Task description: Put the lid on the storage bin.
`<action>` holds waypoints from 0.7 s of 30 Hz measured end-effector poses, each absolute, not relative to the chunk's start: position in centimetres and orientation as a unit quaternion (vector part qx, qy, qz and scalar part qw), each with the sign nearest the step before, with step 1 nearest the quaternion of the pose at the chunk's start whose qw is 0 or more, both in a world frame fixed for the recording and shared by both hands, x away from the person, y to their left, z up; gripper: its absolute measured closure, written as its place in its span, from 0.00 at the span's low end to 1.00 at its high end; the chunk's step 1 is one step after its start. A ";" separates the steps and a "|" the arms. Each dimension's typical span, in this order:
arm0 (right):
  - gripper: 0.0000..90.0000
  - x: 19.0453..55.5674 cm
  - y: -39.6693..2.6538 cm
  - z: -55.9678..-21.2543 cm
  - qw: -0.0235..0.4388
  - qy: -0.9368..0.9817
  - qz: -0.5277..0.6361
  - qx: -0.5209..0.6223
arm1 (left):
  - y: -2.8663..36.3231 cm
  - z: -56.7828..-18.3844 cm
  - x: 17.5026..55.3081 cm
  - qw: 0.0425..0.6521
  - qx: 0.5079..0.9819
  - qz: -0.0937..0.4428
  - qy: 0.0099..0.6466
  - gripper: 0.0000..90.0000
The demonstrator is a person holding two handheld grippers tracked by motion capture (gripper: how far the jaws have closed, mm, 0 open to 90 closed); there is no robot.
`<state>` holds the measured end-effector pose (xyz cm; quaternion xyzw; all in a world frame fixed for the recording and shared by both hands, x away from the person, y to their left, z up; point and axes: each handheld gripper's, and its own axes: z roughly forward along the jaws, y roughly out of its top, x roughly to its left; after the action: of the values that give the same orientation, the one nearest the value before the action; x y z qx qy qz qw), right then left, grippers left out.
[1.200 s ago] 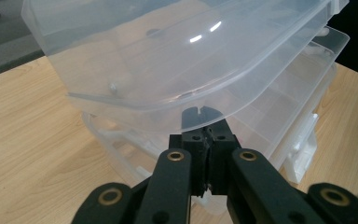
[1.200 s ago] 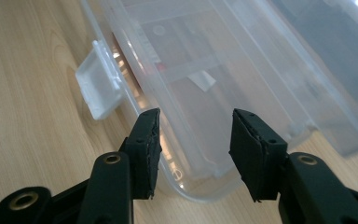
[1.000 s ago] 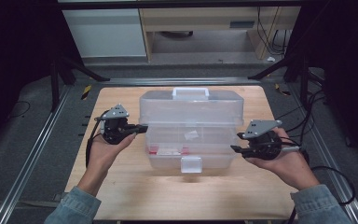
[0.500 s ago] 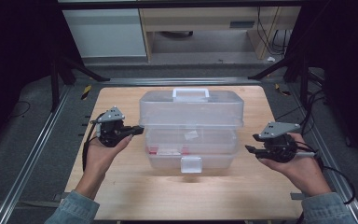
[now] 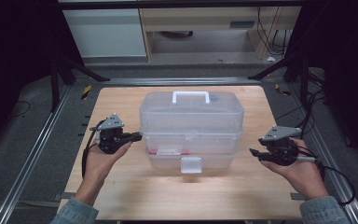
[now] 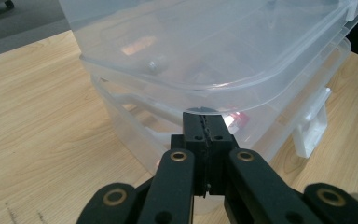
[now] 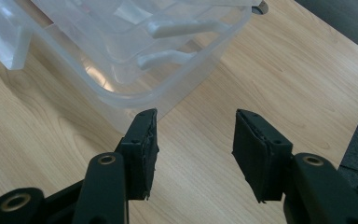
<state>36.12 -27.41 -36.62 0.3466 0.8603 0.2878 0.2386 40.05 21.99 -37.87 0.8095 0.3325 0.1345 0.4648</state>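
We see the left tongs (image 5: pixel 137 136) closed, perhaps touching the box (image 5: pixel 191 116) (nine o'clock side); the right tongs (image 5: pixel 253 153), just opening wider, hold nothing above the surface (image 5: pixel 121 186).

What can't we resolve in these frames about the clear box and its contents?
- Contents of the clear box: high view, blurred by the cloudy walls; only a red patch shows.
- Front latch, engaged or not: too small.
- Left gripper tips touching the box: left gripper view, cannot tell.

Clear glossy plastic box (image 5: pixel 191 126), matt wooden table (image 5: pixel 121 196)
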 end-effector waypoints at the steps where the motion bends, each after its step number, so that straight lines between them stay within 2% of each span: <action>1: 0.56 36.1 -27.4 -36.6 0.238 0.860 0.288 0.347 | 22.0 -37.9 40.0 0.465 0.810 0.134 0.333 1.00; 21: 0.54 36.4 -27.4 -38.2 0.223 0.861 0.285 0.358 | 22.0 -39.0 39.4 0.459 0.814 0.125 0.334 1.00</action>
<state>36.45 -27.44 -38.20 0.3575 0.8610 0.2852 0.2226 39.39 21.95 -39.01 0.8137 0.3336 0.1246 0.4595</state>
